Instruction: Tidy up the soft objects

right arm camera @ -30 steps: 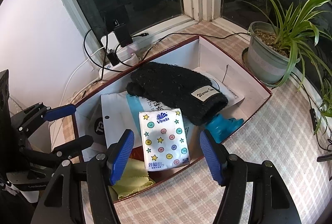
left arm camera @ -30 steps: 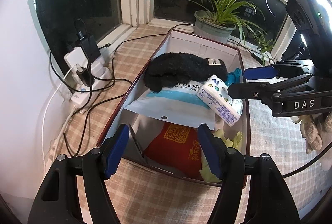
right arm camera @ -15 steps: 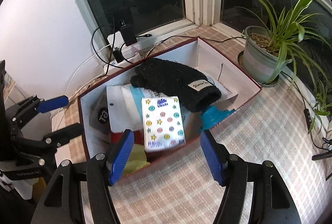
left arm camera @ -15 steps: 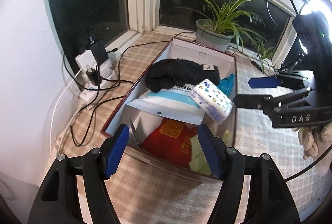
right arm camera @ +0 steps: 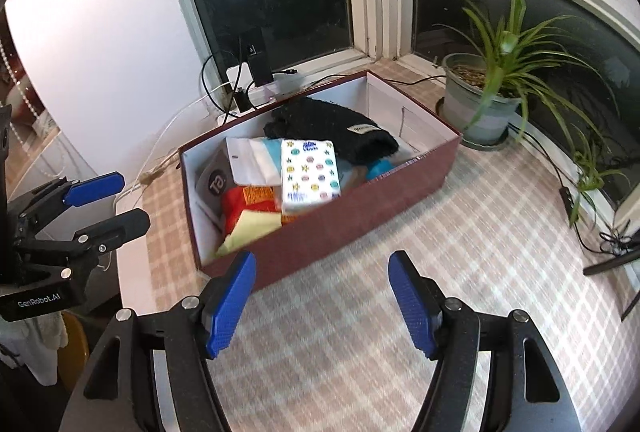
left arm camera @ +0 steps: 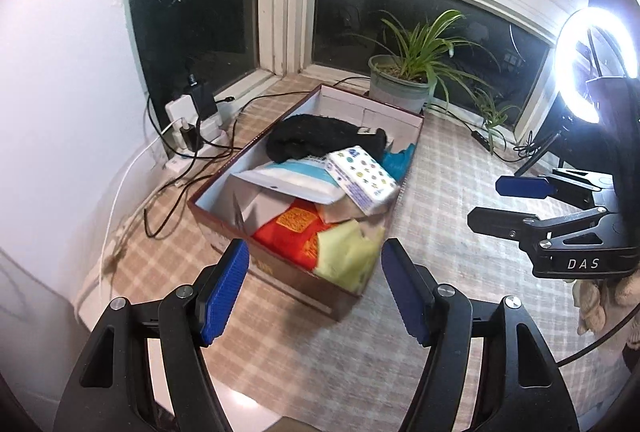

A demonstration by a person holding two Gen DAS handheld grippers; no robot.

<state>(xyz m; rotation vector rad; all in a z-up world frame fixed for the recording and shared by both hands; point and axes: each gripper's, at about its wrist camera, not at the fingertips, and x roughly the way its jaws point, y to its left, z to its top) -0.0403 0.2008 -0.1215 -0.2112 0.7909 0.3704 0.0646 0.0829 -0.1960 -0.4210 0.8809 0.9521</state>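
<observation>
Both grippers — left gripper [left arm camera: 316, 286] and right gripper [right arm camera: 322, 298] — hang empty with jaws apart above the checked cloth [right arm camera: 460, 232], since the tissue pack [right arm camera: 309, 174] already lies inside the box [right arm camera: 360, 208] atop other soft items

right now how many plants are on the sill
2. A big potted plant stands just beyond the box's far end. A smaller plant sits further along the sill to its right, its pot out of sight. Others may be hidden.
</observation>
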